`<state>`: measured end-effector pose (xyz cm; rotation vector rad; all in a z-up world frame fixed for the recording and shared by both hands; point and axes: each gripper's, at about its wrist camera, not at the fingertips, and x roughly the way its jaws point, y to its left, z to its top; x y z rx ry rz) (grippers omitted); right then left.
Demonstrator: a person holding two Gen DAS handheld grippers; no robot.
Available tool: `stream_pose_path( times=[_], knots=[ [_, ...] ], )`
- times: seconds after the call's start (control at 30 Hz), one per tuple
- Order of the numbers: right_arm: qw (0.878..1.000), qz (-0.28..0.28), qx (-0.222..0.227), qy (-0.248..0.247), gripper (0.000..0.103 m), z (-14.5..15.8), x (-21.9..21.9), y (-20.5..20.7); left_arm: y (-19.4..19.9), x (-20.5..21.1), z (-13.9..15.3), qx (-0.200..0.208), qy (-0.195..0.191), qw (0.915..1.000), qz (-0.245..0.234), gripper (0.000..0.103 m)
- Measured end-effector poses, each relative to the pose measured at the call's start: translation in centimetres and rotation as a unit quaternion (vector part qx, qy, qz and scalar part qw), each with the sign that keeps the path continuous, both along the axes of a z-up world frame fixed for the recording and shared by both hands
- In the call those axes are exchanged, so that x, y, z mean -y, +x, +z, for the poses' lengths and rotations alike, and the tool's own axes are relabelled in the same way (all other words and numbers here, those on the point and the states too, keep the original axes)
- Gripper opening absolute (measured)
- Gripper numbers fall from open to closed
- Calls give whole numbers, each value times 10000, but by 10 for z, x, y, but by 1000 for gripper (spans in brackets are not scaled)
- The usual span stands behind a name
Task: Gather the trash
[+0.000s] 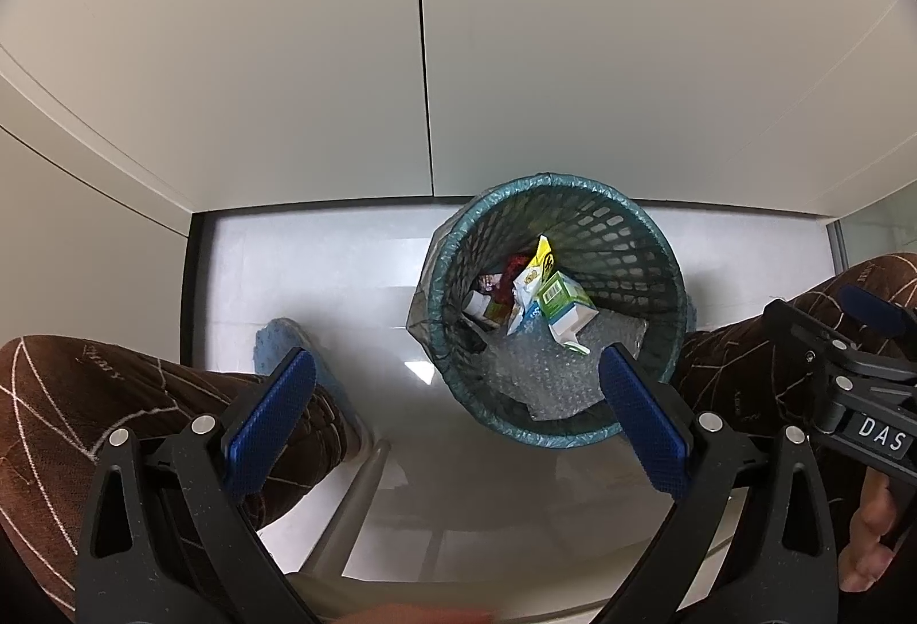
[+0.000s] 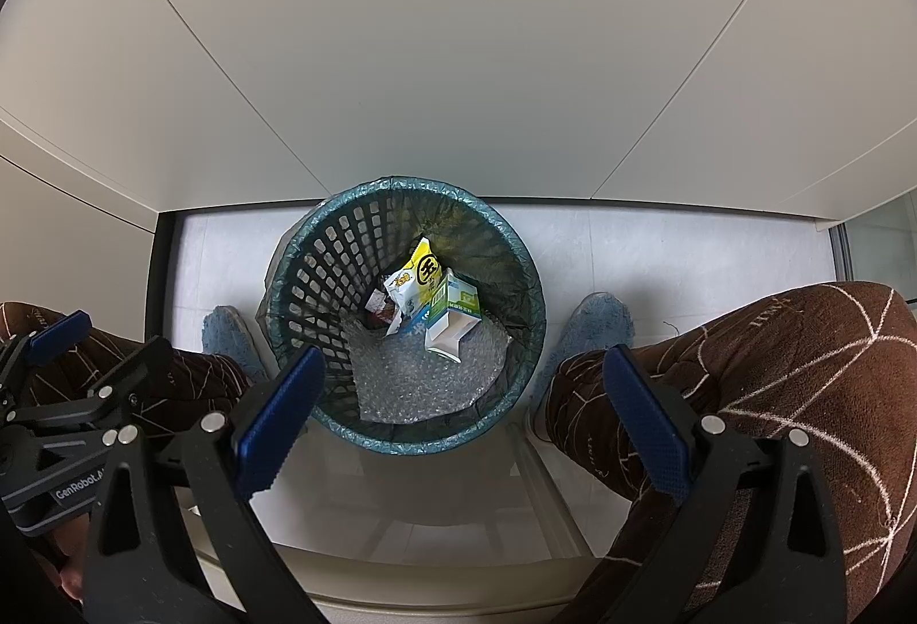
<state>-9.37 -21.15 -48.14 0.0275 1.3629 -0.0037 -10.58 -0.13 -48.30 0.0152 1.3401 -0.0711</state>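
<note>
Your left gripper (image 1: 458,412) sits closest to the lens, its blue-padded fingers (image 1: 274,412) spread wide with nothing between them but open air above the floor. Your right gripper (image 2: 461,412) is the same: jaws far apart, holding nothing, hovering over the near rim of the bin.

Behind everything, pale cabinet doors (image 2: 458,51) fill the upper half of both views, meeting a white glossy floor (image 1: 321,257) below. Your legs in brown patterned trousers (image 2: 774,377) frame the scene on either side, with blue fuzzy slippers (image 2: 602,320) planted just beside the bin.

Between your feet stands a dark mesh wastebasket (image 2: 321,269), upright and lined with a teal bag (image 1: 550,183) folded over its rim. Inside it, a sheet of bubble wrap (image 2: 412,377) lies across the bottom. On top rests a green-and-white carton (image 2: 453,314), tilted, touching a yellow-and-white wrapper (image 2: 415,280). Smaller scraps, one of them red (image 1: 513,271), are tucked against the far wall; you cannot make out what they are.
</note>
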Motion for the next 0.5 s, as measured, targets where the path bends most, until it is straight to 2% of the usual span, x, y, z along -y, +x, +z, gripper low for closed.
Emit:
stream_pose_path(
  times=[0.5],
  knots=[
    [10000,-7,0,2,93,0,0,0,1,2,-2,-40,30,10000,36,97]
  ],
)
